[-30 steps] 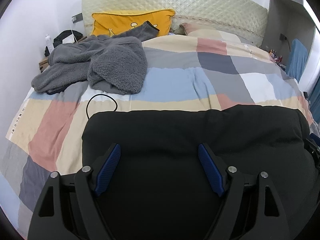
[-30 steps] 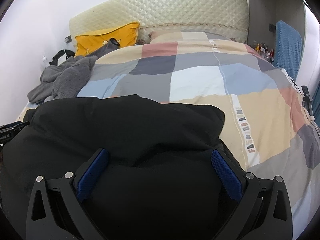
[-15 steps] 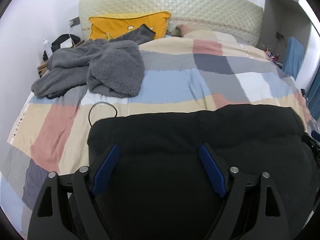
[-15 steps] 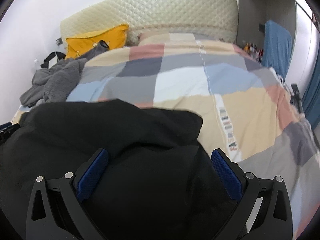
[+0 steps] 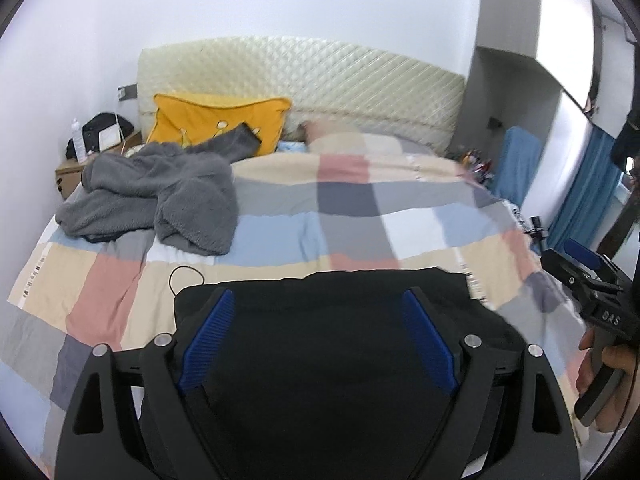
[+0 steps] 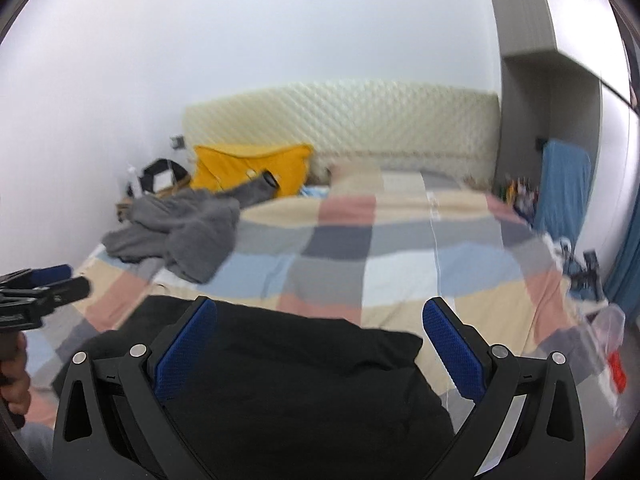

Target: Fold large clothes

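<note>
The folded black garment [image 5: 328, 360] lies on the bed [image 5: 280, 216] directly below and ahead of both hand-held grippers. The left hand-held gripper [image 5: 318, 340] has been raised clear, its jaws having just been opening; nothing is clamped between them. The right hand-held gripper [image 6: 320, 348] has likewise been lifted, jaws apart and empty. The fold is judged released. The grey fleece garment [image 5: 160, 196], ahead to the left, remains unfolded.
</note>
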`<state>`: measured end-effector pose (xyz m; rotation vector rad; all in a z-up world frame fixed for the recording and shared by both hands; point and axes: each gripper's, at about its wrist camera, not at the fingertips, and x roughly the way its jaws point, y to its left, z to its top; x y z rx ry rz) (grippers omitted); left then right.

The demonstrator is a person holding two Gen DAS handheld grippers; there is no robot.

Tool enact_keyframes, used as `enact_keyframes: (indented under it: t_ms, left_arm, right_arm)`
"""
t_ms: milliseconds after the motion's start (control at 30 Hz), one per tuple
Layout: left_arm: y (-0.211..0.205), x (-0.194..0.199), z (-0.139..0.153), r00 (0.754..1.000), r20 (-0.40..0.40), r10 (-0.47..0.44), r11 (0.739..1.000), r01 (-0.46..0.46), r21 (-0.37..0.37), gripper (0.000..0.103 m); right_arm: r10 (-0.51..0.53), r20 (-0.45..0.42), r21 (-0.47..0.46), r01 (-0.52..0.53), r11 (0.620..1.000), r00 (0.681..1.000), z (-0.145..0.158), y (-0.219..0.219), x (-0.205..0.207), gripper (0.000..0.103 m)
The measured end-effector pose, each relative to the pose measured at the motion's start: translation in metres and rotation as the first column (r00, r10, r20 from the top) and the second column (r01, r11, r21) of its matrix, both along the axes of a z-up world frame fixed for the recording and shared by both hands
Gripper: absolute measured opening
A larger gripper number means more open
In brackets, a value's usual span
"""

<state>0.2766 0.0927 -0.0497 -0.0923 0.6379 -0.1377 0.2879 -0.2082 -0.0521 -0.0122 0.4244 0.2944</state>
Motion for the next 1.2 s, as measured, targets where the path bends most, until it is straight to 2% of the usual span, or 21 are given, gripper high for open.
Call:
enact_keyframes:
  t_ms: [100, 167, 233, 300, 433, 533, 667, 833, 1033, 1200]
  left_arm:
    - [-0.009, -0.023, 0.018, 0.999, 0.043, -0.016, 1.000, 0.016, 0.002, 0.087]
    - [-0.013, -0.037, 0.027, 0.998, 0.066, -0.025, 1.000, 0.025, 0.011, 0.092]
    - [-0.018, -0.051, 0.036, 0.995, 0.089, -0.037, 0.999, 0.035, 0.021, 0.100]
    - [-0.021, -0.065, 0.043, 0.991, 0.126, -0.048, 0.998, 0.043, 0.042, 0.103]
    - [-0.023, -0.088, 0.053, 0.986, 0.159, -0.046, 0.997, 0.035, 0.067, 0.103]
    - [-0.022, -0.105, 0.056, 0.984, 0.175, -0.034, 0.997, 0.022, 0.067, 0.103]
    - [-0.022, -0.125, 0.051, 0.988, 0.156, -0.016, 0.999, 0.010, 0.043, 0.103]
    - [-0.030, -0.147, 0.042, 0.991, 0.136, -0.018, 0.997, 0.009, 0.072, 0.103]
    - [-0.036, -0.163, 0.036, 0.992, 0.125, -0.018, 0.999, 0.013, 0.042, 0.103]
    - [-0.030, -0.167, 0.028, 0.994, 0.109, 0.019, 1.000, -0.019, 0.002, 0.103]
  right_arm:
    - [0.015, 0.056, -0.015, -0.014, 1.000, 0.998, 0.021, 0.007, -0.032, 0.103]
    - [0.034, 0.106, -0.028, -0.031, 0.999, 0.994, 0.034, 0.013, -0.056, 0.103]
    - [0.051, 0.132, -0.029, -0.047, 0.998, 0.990, 0.040, 0.015, -0.073, 0.103]
    - [0.057, 0.147, -0.013, -0.056, 0.998, 0.988, 0.046, 0.015, -0.089, 0.103]
    - [0.033, 0.171, 0.004, -0.034, 0.999, 0.985, 0.049, 0.012, -0.115, 0.103]
    - [0.054, 0.179, -0.002, -0.054, 0.999, 0.982, 0.049, 0.017, -0.132, 0.103]
    - [0.093, 0.187, 0.043, -0.103, 0.994, 0.978, 0.052, 0.025, -0.150, 0.103]
    - [0.087, 0.189, 0.080, -0.103, 0.991, 0.978, 0.046, 0.028, -0.173, 0.103]
    - [0.055, 0.188, 0.041, -0.063, 0.997, 0.981, 0.037, 0.033, -0.185, 0.103]
    - [0.052, 0.154, 0.058, -0.062, 0.996, 0.987, 0.024, 0.028, -0.190, 0.103]
